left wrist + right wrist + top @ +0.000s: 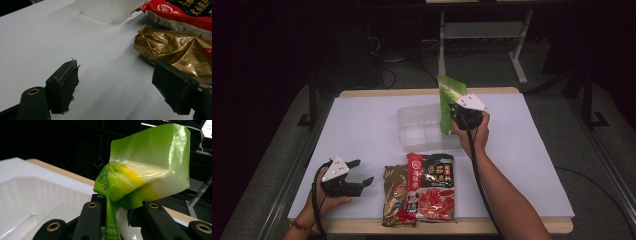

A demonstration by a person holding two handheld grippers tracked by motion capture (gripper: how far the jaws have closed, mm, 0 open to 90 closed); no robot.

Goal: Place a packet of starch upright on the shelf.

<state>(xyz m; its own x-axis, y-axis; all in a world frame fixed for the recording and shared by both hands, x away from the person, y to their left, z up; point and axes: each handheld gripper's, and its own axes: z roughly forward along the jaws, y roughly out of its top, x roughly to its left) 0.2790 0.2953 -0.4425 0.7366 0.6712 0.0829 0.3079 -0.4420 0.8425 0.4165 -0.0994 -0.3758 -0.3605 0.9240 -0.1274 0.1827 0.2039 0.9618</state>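
My right gripper point(455, 116) is shut on a green and yellow packet point(449, 98), held upright at the right end of a clear plastic tray point(412, 131). In the right gripper view the packet point(140, 170) is pinched between the two black jaws of the right gripper point(117, 212), with the tray point(30, 197) to its left. My left gripper point(362, 172) rests open near the front left of the table, nothing between its fingers. In the left gripper view, the left gripper point(115, 82) points toward a gold packet point(175, 50) and a red and black packet point(180, 12).
The gold packet point(395, 195) and the red and black packet point(432, 186) lie side by side at the table's front edge. A white sheet point(362, 120) covers the wooden table. Beyond the far edge stand dark floor and a white frame's legs point(518, 55).
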